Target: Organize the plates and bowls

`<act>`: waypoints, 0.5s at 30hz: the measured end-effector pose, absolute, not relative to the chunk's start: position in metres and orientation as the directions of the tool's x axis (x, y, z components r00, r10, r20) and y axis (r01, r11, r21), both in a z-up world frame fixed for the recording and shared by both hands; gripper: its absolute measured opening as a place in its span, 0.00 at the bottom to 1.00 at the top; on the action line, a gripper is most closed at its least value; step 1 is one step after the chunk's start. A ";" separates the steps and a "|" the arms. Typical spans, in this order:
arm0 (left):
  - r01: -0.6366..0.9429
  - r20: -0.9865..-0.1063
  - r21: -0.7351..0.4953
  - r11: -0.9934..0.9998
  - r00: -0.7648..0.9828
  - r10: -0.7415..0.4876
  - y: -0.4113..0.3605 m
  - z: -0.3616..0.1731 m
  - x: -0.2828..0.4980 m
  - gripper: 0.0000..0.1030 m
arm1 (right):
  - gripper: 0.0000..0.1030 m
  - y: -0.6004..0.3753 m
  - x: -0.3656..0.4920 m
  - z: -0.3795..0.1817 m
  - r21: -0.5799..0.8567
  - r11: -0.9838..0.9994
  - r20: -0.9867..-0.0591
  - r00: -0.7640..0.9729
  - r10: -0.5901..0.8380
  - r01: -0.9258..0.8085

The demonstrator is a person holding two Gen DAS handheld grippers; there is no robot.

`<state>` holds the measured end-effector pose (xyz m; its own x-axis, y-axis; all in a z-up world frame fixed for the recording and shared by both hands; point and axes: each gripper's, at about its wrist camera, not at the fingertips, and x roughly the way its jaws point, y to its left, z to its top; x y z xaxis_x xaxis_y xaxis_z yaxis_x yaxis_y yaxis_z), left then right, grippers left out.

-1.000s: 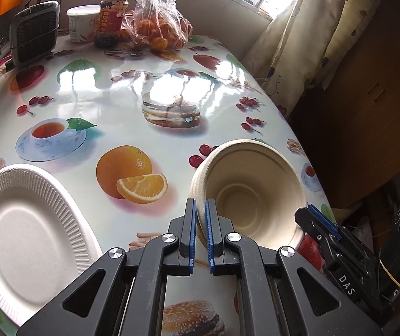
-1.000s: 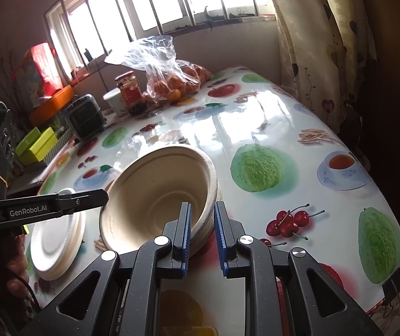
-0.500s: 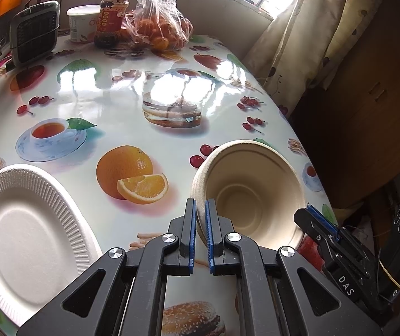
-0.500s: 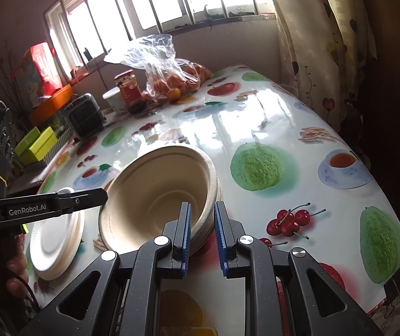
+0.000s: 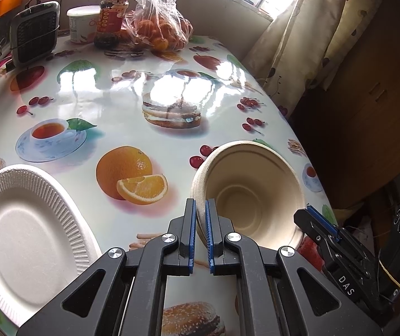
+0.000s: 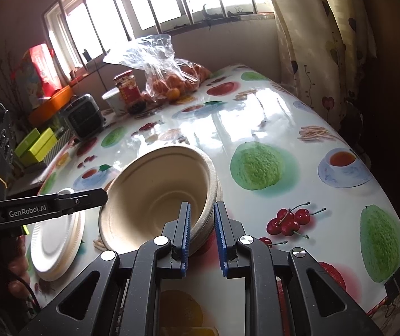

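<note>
right gripper point(image 6: 202, 225): its jaws stand wider apart than a second ago, the right pad now clear of the bowl stack's rim
bowl stack point(image 6: 155, 196): tilts slightly more upright toward the camera

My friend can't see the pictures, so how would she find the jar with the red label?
Start at the window end of the fruit-print table, where a clear bag of oranges sits. Just left of that bag, in the right wrist view, stands the jar, upright, beside a white tub. It is the only tall thing there with a red lid, a red label and dark contents at the bottom.
</note>
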<state>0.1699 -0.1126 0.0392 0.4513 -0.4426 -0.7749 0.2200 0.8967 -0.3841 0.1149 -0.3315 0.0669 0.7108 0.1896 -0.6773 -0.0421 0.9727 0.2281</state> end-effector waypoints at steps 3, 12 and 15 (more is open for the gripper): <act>0.219 -0.776 -0.383 0.898 0.451 -0.441 -0.113 0.039 0.170 0.06 | 0.17 -0.332 0.115 0.067 0.229 0.972 -0.676 0.711 0.192 -0.044; 0.227 -0.774 -0.386 0.894 0.447 -0.448 -0.115 0.040 0.170 0.13 | 0.23 -0.332 0.115 0.067 0.232 0.972 -0.677 0.710 0.193 -0.043; 0.226 -0.775 -0.385 0.895 0.448 -0.446 -0.115 0.040 0.171 0.20 | 0.26 -0.332 0.115 0.067 0.232 0.972 -0.678 0.709 0.193 -0.042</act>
